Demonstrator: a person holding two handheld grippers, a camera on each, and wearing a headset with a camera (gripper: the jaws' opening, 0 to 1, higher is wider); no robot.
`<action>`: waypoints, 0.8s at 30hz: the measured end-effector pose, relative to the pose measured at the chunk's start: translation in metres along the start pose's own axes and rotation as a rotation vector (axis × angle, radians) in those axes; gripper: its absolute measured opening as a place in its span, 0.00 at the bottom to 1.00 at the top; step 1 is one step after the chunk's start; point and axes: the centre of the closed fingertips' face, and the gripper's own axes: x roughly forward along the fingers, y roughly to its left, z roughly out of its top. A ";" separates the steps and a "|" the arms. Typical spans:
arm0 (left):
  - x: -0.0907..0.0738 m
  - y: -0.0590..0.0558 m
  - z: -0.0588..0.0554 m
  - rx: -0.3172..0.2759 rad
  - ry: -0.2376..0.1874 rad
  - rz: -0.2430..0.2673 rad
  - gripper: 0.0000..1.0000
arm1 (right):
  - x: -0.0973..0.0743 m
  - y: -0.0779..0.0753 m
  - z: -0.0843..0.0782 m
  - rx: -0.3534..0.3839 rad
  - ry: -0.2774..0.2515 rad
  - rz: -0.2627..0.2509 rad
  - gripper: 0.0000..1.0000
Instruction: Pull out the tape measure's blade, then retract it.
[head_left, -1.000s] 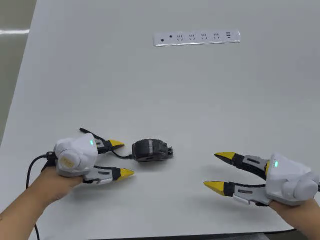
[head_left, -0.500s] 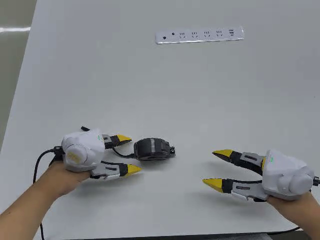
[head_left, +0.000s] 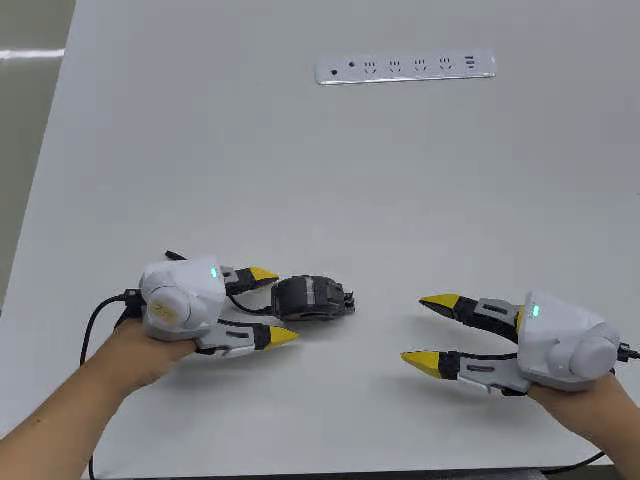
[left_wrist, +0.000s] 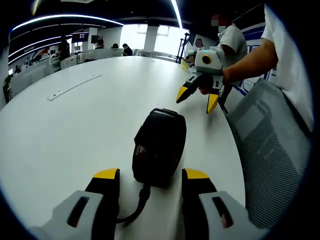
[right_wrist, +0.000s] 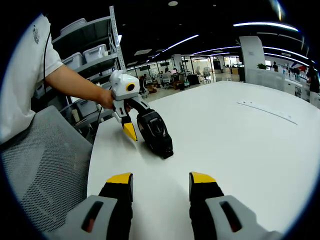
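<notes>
A black tape measure (head_left: 310, 297) lies on the white table (head_left: 300, 160) with its blade retracted. My left gripper (head_left: 273, 304) is open, and its yellow tips stand on either side of the case's rear end. In the left gripper view the tape measure (left_wrist: 159, 147) sits just ahead of my left gripper (left_wrist: 151, 177), with a black cord (left_wrist: 135, 210) trailing back between the jaws. My right gripper (head_left: 420, 330) is open and holds nothing, a short way right of the tape. From the right gripper view, the tape measure (right_wrist: 156, 131) lies beyond my right gripper (right_wrist: 161, 179), with the left gripper (right_wrist: 136, 124) at it.
A white power strip (head_left: 405, 68) lies at the far side of the table. The table's near edge (head_left: 330, 472) runs just below both hands. A mesh chair (right_wrist: 45, 165) stands off the table beside the person.
My left gripper has moved right, so its tips now flank the tape measure's rear end. The right gripper has edged slightly left. The tape measure has stayed in place.
</notes>
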 end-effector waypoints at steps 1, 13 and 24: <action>0.000 0.000 0.000 0.000 -0.002 0.000 0.47 | 0.000 0.000 0.001 0.000 0.000 0.001 0.45; 0.008 0.000 0.005 0.006 -0.005 -0.007 0.43 | 0.007 -0.004 0.002 0.001 0.003 0.008 0.43; 0.010 -0.003 0.008 -0.004 -0.023 -0.025 0.32 | 0.009 -0.004 -0.001 0.008 0.011 0.016 0.42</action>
